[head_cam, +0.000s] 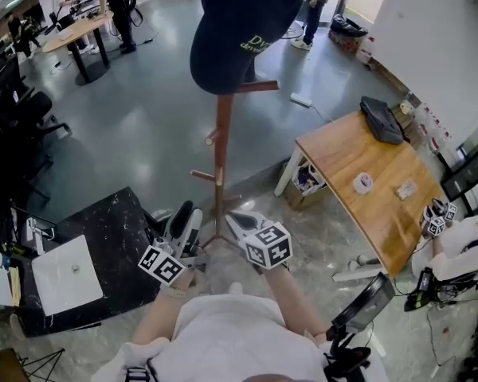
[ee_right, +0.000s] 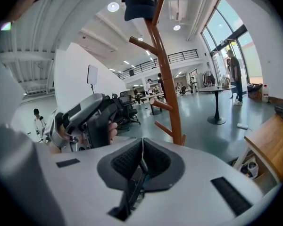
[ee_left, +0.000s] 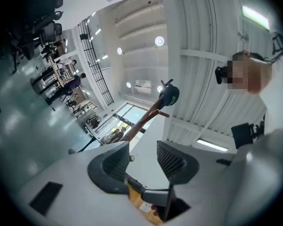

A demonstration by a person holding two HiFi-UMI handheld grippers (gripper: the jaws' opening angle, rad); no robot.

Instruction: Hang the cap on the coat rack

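A dark navy cap (head_cam: 240, 30) with yellow-green lettering hangs on the top of the brown wooden coat rack (head_cam: 221, 146). In the right gripper view the cap (ee_right: 139, 3) sits on the rack's (ee_right: 166, 79) tip, and in the left gripper view the cap (ee_left: 170, 95) shows small and far off. Both grippers are held low, close to the person's body, well away from the cap. My left gripper (head_cam: 185, 223) stands open with nothing between its jaws. My right gripper (head_cam: 244, 224) is shut and holds nothing.
A wooden table (head_cam: 374, 185) with a dark bag (head_cam: 382, 120) and a tape roll (head_cam: 363, 183) stands to the right. A black marble-look table (head_cam: 88, 253) with a white board (head_cam: 67, 274) is at the left. Office chairs and people are farther back.
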